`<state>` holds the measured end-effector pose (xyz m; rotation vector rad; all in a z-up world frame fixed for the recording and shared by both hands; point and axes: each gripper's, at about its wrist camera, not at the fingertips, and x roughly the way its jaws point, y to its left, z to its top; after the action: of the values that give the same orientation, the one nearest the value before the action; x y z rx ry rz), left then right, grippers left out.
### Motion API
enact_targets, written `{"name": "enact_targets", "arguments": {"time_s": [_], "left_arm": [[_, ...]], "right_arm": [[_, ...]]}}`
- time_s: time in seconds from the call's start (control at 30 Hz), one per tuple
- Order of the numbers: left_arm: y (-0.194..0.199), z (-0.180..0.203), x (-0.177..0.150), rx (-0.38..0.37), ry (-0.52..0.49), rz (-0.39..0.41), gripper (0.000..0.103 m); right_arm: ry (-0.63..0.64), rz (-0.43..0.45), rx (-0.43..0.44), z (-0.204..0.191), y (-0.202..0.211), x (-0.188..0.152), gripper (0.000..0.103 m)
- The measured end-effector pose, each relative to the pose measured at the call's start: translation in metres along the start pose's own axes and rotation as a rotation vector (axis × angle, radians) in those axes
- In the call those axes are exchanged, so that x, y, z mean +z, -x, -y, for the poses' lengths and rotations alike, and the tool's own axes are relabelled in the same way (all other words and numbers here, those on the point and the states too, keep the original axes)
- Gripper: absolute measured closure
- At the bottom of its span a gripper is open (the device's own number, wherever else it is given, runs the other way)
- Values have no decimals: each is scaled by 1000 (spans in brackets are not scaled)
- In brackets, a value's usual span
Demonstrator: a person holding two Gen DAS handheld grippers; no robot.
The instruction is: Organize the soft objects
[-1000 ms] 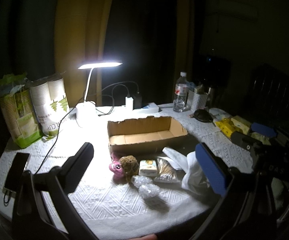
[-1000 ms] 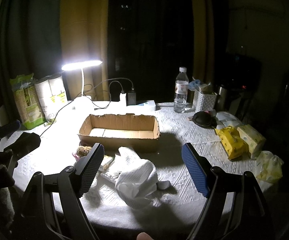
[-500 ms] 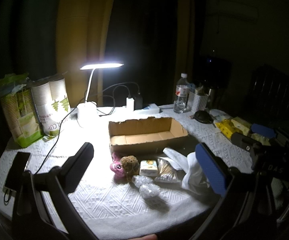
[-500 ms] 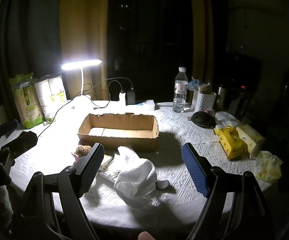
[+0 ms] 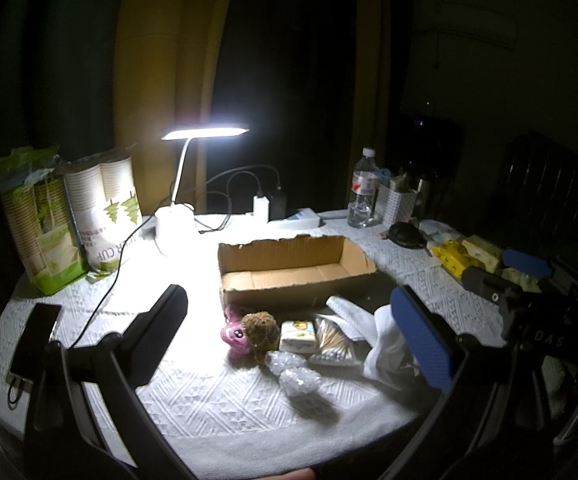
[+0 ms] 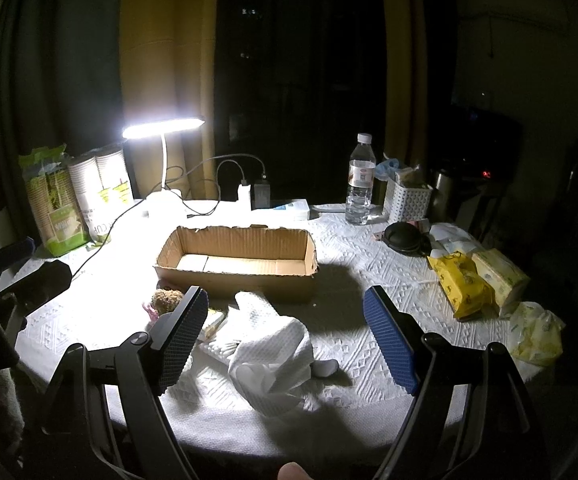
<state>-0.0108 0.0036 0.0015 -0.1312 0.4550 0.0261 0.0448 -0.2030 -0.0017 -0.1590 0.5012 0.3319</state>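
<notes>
An empty cardboard box (image 5: 289,268) (image 6: 237,260) sits mid-table. In front of it lie a pink and brown plush toy (image 5: 249,332) (image 6: 164,301), a small tissue pack (image 5: 297,336), a bag of cotton swabs (image 5: 333,340), bubble wrap (image 5: 295,372) and a white towel (image 6: 269,344) (image 5: 385,344). My left gripper (image 5: 293,332) is open and empty, held above the table's near edge. My right gripper (image 6: 285,340) is open and empty, above the towel.
A lit desk lamp (image 5: 205,134) and paper cup packs (image 5: 101,212) stand at the back left. A phone (image 5: 33,340) lies at the left edge. A water bottle (image 6: 360,184), white basket (image 6: 407,200) and yellow tissue packs (image 6: 465,284) are on the right.
Both grippers have barely drifted; the view shifts slightly. Nothing on the table has moved.
</notes>
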Motion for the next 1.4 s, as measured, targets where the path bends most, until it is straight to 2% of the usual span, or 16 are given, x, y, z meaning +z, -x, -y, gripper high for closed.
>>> {"name": "enact_targets", "arguments": {"time_s": [0.43,0.63,0.8,1.1,1.4], "left_arm": [[-1,2,3,0,2,-1,1],[-15,1,0,2,0,-29,1],[-40,-6,-12,6,12,-91,1],[-83,-20,-40,11,27,-206,1],[-132,-17,-75,-3,20,-352,1]], "right_arm": [[-6,1,-6,8,1,-4,20],[-14,-25,-9,12,-11,-5,20],[-2,-51,-6,16,-29,-11,20],[-14,-155,-2,25,-70,-31,20],[-15,-253,77,22,-100,-58,20]]}}
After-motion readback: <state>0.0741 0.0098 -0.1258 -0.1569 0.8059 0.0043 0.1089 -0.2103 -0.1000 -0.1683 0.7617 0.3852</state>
